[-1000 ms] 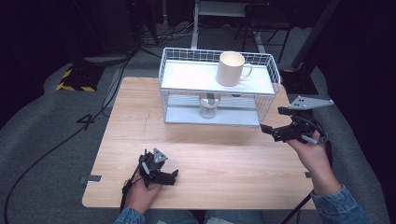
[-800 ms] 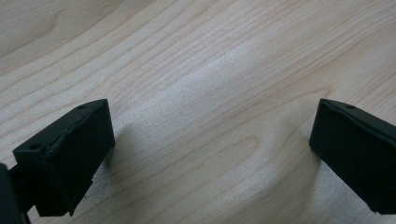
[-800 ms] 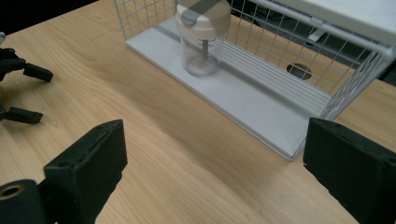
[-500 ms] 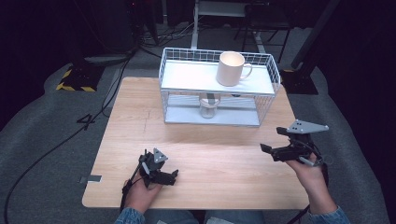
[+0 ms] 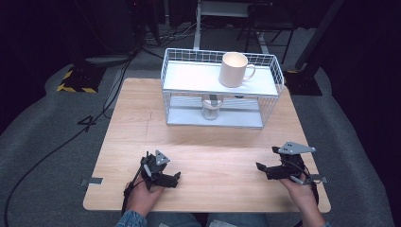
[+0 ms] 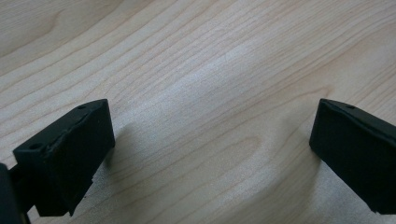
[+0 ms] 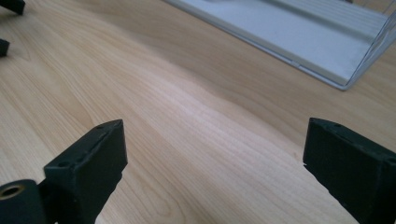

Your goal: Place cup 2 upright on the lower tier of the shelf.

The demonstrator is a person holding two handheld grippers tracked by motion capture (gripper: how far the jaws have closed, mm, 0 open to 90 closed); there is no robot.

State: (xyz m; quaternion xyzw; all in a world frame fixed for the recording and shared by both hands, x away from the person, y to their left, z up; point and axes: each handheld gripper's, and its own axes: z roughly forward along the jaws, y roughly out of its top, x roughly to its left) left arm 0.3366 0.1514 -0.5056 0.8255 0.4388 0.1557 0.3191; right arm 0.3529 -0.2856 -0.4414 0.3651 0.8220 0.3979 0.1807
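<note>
We can read one sign: a dark figure "4" (image 5: 88, 123) marked on the grey floor (image 5: 42, 142), just left of the table (image 5: 213, 156). Farther back on that floor lies a plate with yellow and black hazard stripes (image 5: 74, 88) along its edge; it carries no words we can make out. We find no lettering, brand or number on the mug (image 5: 233, 69), the wire rack (image 5: 217, 90) or either tool.
</note>
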